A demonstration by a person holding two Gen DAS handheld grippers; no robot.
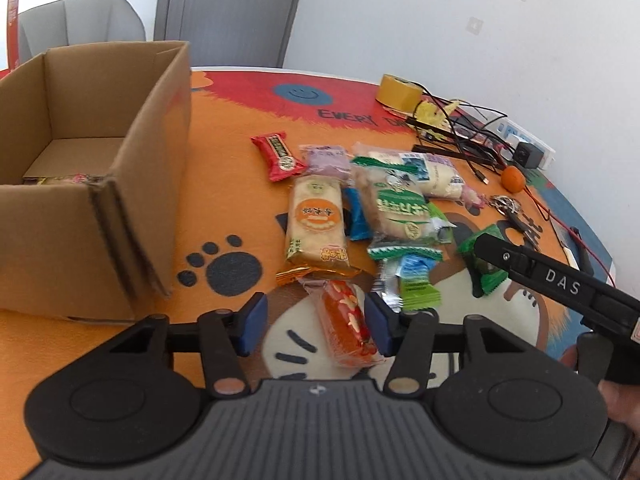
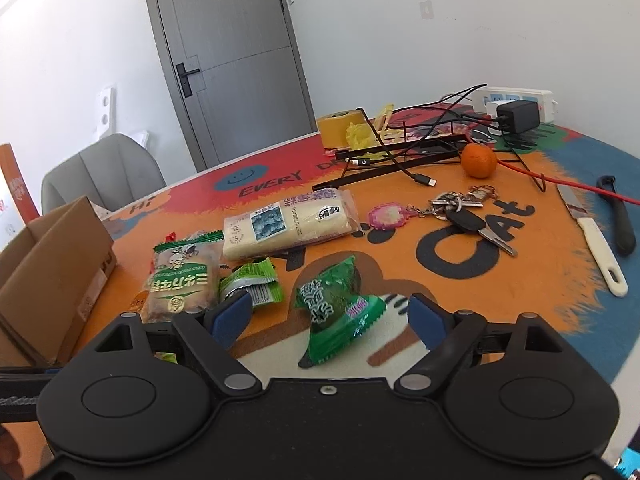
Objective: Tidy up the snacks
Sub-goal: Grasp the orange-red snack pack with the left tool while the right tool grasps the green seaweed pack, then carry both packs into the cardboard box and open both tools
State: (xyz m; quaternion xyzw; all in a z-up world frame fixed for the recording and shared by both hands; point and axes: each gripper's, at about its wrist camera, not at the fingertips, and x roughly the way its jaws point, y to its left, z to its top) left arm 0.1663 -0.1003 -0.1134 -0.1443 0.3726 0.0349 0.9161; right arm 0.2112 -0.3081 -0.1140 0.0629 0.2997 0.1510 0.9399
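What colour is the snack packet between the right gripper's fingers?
Dark green packet with a small purple label, clearest in the right wrist view.

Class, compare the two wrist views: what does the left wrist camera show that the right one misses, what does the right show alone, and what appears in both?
Left wrist only: the red snack, the orange snack between the open left gripper.
Right wrist only: the knife, the door handle.
Both: the cardboard box, the dark green snack before the open right gripper, the mandarin.
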